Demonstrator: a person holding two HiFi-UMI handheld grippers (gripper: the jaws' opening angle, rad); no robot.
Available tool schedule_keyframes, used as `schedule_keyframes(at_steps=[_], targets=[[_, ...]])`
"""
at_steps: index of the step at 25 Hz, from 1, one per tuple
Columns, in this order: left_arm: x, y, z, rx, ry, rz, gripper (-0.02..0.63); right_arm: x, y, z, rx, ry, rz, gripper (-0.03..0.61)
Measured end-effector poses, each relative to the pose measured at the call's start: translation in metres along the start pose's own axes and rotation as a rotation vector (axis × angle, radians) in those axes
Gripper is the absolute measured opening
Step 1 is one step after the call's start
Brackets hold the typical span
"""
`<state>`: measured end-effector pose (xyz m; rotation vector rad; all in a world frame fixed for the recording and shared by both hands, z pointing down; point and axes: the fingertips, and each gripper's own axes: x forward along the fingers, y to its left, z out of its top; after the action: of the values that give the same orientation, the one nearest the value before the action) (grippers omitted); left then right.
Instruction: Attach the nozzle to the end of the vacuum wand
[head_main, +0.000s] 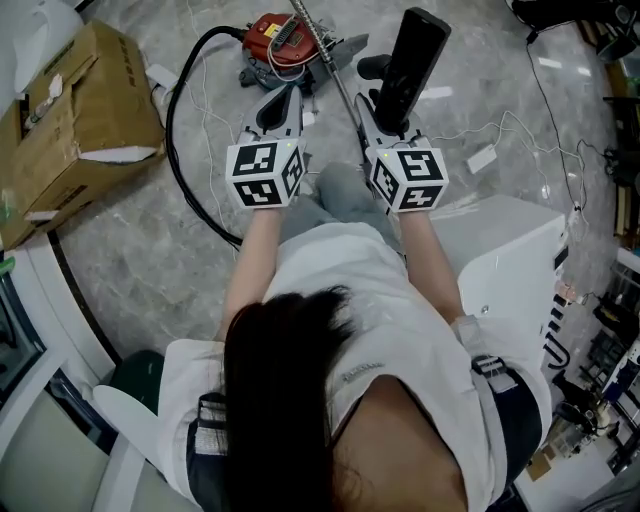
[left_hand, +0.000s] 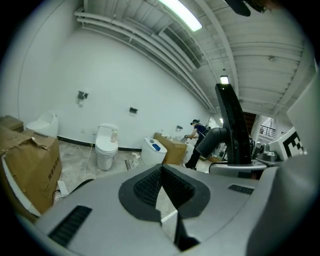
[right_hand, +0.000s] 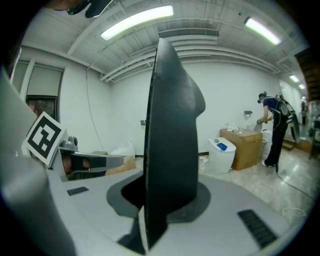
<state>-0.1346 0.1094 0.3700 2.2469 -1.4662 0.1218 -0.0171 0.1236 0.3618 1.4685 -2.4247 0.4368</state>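
Observation:
My right gripper (head_main: 387, 108) is shut on a black vacuum nozzle (head_main: 412, 55), which stands upright out of the jaws. In the right gripper view the nozzle (right_hand: 170, 135) fills the middle, clamped between the pads of that gripper (right_hand: 150, 212). My left gripper (head_main: 280, 102) is shut with nothing in it; its ribbed pads meet in the left gripper view (left_hand: 161, 182), where the nozzle (left_hand: 232, 125) rises at the right. On the floor beyond both grippers lies the red vacuum body (head_main: 278, 40). Its thin metal wand (head_main: 335, 70) slants down between the two grippers.
A black hose (head_main: 178, 130) loops from the vacuum across the grey floor. A cardboard box (head_main: 70, 120) sits at the left, and a white cabinet (head_main: 510, 270) stands close on my right. Thin cables (head_main: 560, 130) trail over the floor. Toilets (left_hand: 106, 145) and a person (right_hand: 272, 127) stand far off.

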Motion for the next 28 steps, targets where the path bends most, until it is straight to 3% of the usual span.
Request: schedule_keyframes(at_steps=[9, 16, 21, 28], targets=[[0.027, 0.013, -0.002, -0.018, 0.043, 0.013, 0.002, 0.025, -0.018, 0.009, -0.039, -0.001, -0.021, 0.092], [0.066, 0.035, 0.016, 0.028, 0.042, 0.050, 0.002, 0.076, -0.044, 0.018, -0.019, -0.004, 0.007, 0.092], [0.104, 0.057, 0.018, 0.036, 0.115, 0.138, 0.001, 0.115, -0.068, 0.031, -0.040, 0.015, 0.050, 0.092], [0.173, 0.060, 0.022, -0.013, 0.180, 0.165, 0.002, 0.170, -0.114, 0.048, -0.053, 0.057, 0.107, 0.092]])
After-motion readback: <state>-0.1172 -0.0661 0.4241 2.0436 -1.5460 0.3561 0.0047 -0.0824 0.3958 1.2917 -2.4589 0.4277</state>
